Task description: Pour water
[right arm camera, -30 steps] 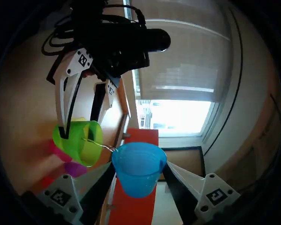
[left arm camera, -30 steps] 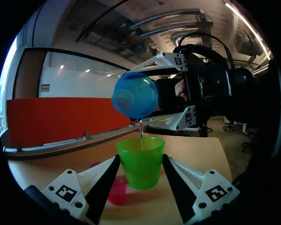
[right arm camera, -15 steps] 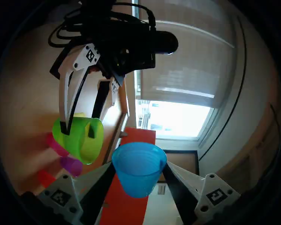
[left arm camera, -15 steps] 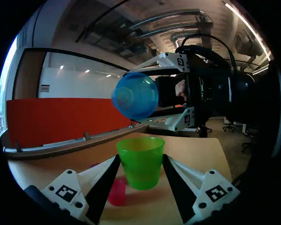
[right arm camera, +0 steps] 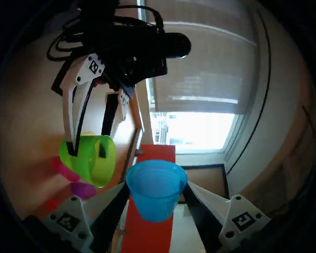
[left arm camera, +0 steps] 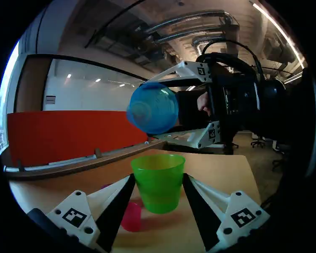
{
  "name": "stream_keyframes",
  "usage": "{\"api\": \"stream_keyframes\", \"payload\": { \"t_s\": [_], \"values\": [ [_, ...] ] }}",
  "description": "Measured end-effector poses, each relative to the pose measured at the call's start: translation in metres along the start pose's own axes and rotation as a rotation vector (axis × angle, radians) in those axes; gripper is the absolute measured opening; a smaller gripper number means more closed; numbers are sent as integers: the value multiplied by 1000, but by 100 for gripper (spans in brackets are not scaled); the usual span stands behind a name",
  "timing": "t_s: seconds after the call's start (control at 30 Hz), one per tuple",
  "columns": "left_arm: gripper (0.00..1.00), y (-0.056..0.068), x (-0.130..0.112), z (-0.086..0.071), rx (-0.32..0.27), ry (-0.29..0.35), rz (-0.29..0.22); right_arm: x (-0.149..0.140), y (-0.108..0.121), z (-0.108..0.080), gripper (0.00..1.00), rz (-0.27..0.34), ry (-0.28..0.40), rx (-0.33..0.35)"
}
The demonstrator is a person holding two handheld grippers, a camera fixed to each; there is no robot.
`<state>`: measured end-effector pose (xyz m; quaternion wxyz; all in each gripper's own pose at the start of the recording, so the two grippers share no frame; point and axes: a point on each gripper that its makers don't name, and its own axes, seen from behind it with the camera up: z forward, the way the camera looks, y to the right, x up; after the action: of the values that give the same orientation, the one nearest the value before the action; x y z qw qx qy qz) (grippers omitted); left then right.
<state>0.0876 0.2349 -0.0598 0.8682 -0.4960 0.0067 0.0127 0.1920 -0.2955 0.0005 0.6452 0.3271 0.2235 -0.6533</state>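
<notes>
The green cup (left arm camera: 159, 189) is clamped upright by the left gripper (left arm camera: 158, 179); the blue cup (right arm camera: 156, 198), tipped at its twelve o'clock, is gripped by the right gripper (right arm camera: 156, 185).

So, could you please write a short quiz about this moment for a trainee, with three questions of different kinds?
1. The left gripper is shut on a cup of which colour? A. yellow B. green C. white
2. True or false: the blue cup stands upright on the table.
3. Which gripper holds the blue cup?

Key
1. B, the green cup.
2. False: it is tipped in the air above the green cup.
3. The right gripper.
</notes>
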Motion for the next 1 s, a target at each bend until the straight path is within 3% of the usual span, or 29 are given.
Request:
{"api": "stream_keyframes", "payload": {
  "t_s": [0.27, 0.57, 0.77, 1.0],
  "values": [
    [81, 0, 1, -3, 5, 0, 2, -13, -3, -10, 89, 355, -16, -36],
    [81, -1, 1, -4, 11, -5, 4, -23, -27, -22, 89, 746, -26, -34],
    [81, -2, 1, -5, 14, -11, 9, -29, -41, -29, 89, 984, -24, -20],
    [81, -3, -3, -7, 18, -30, 14, -32, -61, -34, 89, 1205, -18, 26]
  ]
}}
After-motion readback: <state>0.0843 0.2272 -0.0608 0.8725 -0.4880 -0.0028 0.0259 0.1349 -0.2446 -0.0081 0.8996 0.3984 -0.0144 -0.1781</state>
